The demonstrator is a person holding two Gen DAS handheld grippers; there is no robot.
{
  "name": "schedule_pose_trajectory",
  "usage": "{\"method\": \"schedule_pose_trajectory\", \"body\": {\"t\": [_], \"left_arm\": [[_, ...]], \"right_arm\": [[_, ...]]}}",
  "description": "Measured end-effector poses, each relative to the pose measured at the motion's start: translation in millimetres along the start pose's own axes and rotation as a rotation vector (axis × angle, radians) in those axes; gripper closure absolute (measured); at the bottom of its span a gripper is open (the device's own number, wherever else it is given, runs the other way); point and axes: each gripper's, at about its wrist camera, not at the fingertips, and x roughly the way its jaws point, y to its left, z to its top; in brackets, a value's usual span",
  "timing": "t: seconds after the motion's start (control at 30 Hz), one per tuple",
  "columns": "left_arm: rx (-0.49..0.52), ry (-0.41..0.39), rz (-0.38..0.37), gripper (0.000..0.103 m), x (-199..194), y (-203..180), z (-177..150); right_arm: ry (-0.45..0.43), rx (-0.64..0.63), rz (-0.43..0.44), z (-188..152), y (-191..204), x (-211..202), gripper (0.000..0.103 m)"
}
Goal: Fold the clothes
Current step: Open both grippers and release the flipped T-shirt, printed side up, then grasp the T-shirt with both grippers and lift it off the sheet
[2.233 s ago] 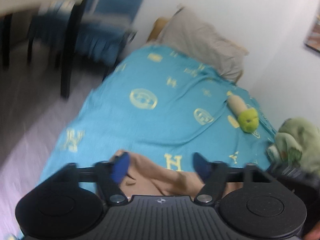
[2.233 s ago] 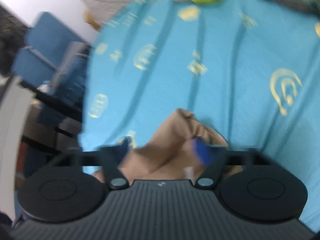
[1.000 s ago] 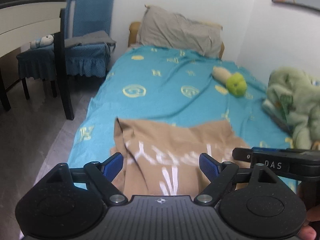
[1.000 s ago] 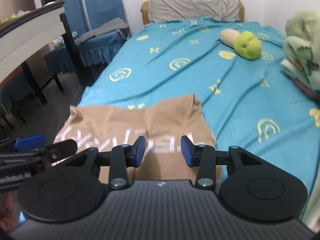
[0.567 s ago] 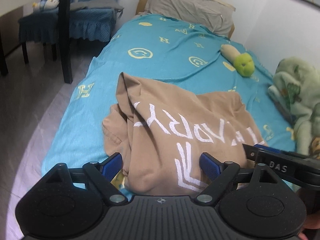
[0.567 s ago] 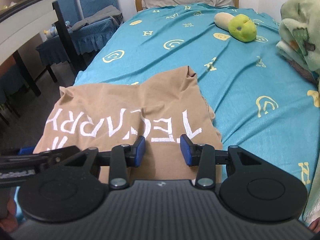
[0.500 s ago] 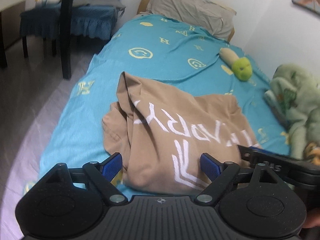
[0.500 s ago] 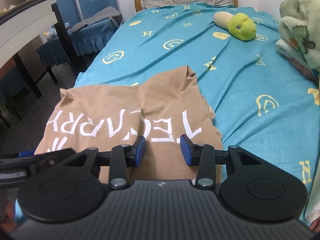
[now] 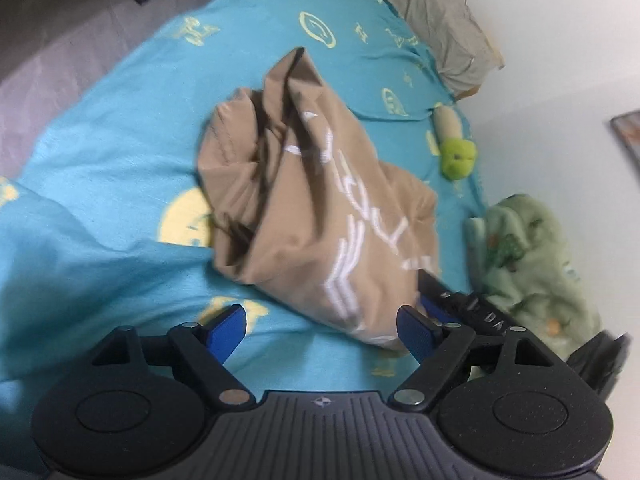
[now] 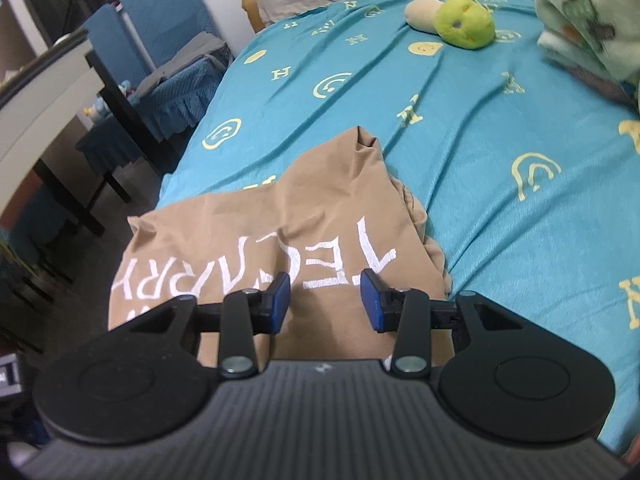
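Left wrist view: we see the tan T-shirt lying bunched on the blue bedspread, near the bed's foot and well apart from the grey pillow. We hold the left gripper released, jaws wide, above the shirt's near edge with nothing between its pads. In the right wrist view we hold the right gripper half open over the shirt's lettered chest; we cannot tell whether cloth is pinched. We judge the shirt light, limp and quick to crease, so we take hold at hem corners or shoulder seams, away from the green plush toy
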Motion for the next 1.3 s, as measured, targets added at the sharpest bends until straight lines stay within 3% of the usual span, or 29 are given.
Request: {"method": "schedule_pose_trajectory", "body": {"t": [0.17,0.3,0.43,0.57,0.67,0.7,0.77,0.87,1.0,1.03,1.1,1.13,1.17,1.3], "left_arm": [[-0.020,-0.045,-0.077,0.021,9.9,2.7,7.0],[-0.062,-0.095,-0.194,0.019,5.7,7.2,7.9],[-0.112,-0.057,-0.163,0.020,12.0,13.8,7.4],[-0.151,0.016,-0.030,0.025,30.3,19.7,7.1],[-0.180,-0.043,-0.073,0.027,27.5,21.6,12.3],[-0.189,-0.067,-0.091,0.029,26.0,22.4,13.6],[-0.199,-0.112,-0.121,0.044,23.3,23.0,15.9],[-0.152,-0.146,-0.129,0.057,22.3,14.3,16.2],[-0.113,-0.186,-0.163,0.070,17.8,4.5,18.0],[-0.109,-0.194,-0.171,0.072,17.1,2.3,17.9],[-0.106,-0.209,-0.184,0.074,14.2,1.2,16.2],[-0.105,-0.215,-0.189,0.074,13.3,0.4,15.6],[-0.104,-0.219,-0.189,0.075,13.2,-0.3,15.3],[-0.114,-0.229,-0.194,0.075,5.8,4.9,9.3]], "right_arm": [[0.003,0.040,0.011,2.1,-3.5,0.8,0.062],[-0.005,0.068,0.018,3.3,-5.6,-0.1,0.062],[-0.007,0.144,0.052,5.4,-12.8,-1.4,0.060],[-0.002,0.141,0.046,5.5,-11.1,-0.3,0.061],[-0.004,0.141,0.048,5.5,-10.5,-0.6,0.060],[-0.004,0.145,0.051,5.6,-10.9,-0.7,0.060],[-0.009,0.165,0.059,5.7,-13.3,-2.2,0.060],[-0.046,0.215,0.097,8.2,-15.7,-11.8,0.059],[-0.080,0.347,0.254,12.1,-21.0,-30.4,0.058],[-0.060,0.395,0.311,11.4,-22.2,-31.4,0.052],[-0.012,0.499,0.420,6.7,-24.0,-30.2,0.028],[0.017,0.554,0.472,2.8,-24.8,-28.1,0.010],[0.046,0.609,0.524,-1.1,-25.5,-26.0,0.004],[0.277,0.789,0.632,-24.4,-19.9,4.3,0.004]]}}
